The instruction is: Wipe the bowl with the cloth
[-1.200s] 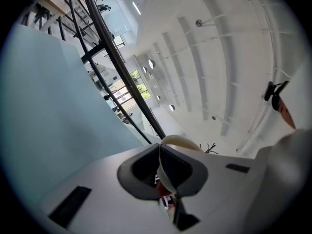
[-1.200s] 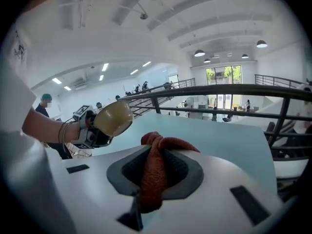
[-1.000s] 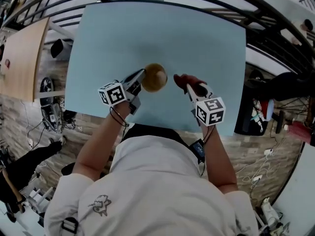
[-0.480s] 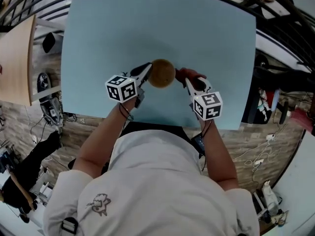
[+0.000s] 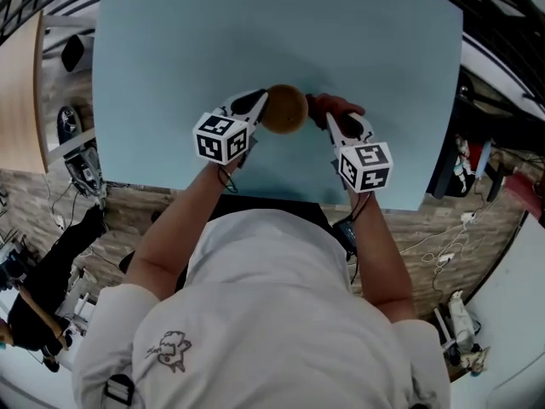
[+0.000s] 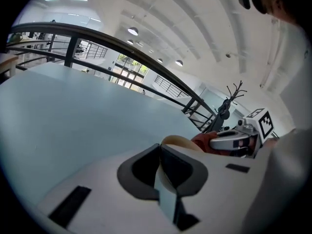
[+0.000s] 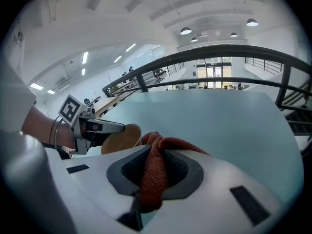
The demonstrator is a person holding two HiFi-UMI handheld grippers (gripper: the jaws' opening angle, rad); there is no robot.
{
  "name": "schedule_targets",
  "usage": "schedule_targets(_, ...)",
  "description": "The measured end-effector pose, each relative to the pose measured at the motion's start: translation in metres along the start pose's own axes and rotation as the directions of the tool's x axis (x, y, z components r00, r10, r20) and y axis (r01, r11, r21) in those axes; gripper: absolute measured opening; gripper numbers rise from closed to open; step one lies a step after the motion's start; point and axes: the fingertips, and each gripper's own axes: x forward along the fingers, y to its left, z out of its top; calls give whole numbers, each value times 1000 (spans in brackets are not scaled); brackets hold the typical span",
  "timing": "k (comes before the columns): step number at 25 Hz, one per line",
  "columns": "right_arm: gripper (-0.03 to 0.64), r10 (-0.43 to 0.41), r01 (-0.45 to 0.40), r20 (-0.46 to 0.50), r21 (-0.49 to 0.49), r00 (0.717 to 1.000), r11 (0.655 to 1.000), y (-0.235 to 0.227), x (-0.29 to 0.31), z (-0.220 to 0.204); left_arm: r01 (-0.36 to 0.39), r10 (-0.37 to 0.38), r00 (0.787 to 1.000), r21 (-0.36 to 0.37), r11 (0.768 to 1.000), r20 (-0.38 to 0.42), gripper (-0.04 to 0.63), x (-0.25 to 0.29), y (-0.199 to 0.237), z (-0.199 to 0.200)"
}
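A tan wooden bowl (image 5: 285, 109) is held over the pale blue table (image 5: 255, 32). My left gripper (image 5: 260, 102) is shut on the bowl's rim (image 6: 176, 141), with the rim pinched between its dark pads. To the bowl's right, my right gripper (image 5: 326, 119) is shut on a rust-red cloth (image 5: 328, 106). The cloth (image 7: 156, 172) hangs bunched between the right jaws and touches the bowl's side. In the right gripper view the bowl (image 7: 122, 137) shows at the left with the left gripper (image 7: 122, 127) on it. The left gripper view shows the cloth (image 6: 207, 139) beyond the bowl.
The table's front edge (image 5: 255, 192) runs just below both grippers, with the person's arms reaching over it. A dark railing (image 7: 219, 57) runs beyond the table's far edge. A wooden desk (image 5: 21, 100) stands at the left, and cables lie on the floor.
Both grippers have moved closer together and lower toward the table with the bowl and cloth. The cloth has come against the bowl's right side. The left gripper has rolled.
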Motion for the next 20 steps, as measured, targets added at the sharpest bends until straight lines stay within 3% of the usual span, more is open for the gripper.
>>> schedule_targets(7, 64, 33, -33, -19, -23, 999, 999, 3, 5, -11, -41, 41, 999, 9, 999, -27, 20, 5, 7, -21)
schedule_targets(20, 64, 21, -21, -23, -23, 1000, 1000, 3, 0, -16, -63, 64, 997, 47, 997, -33, 26, 13, 5, -35)
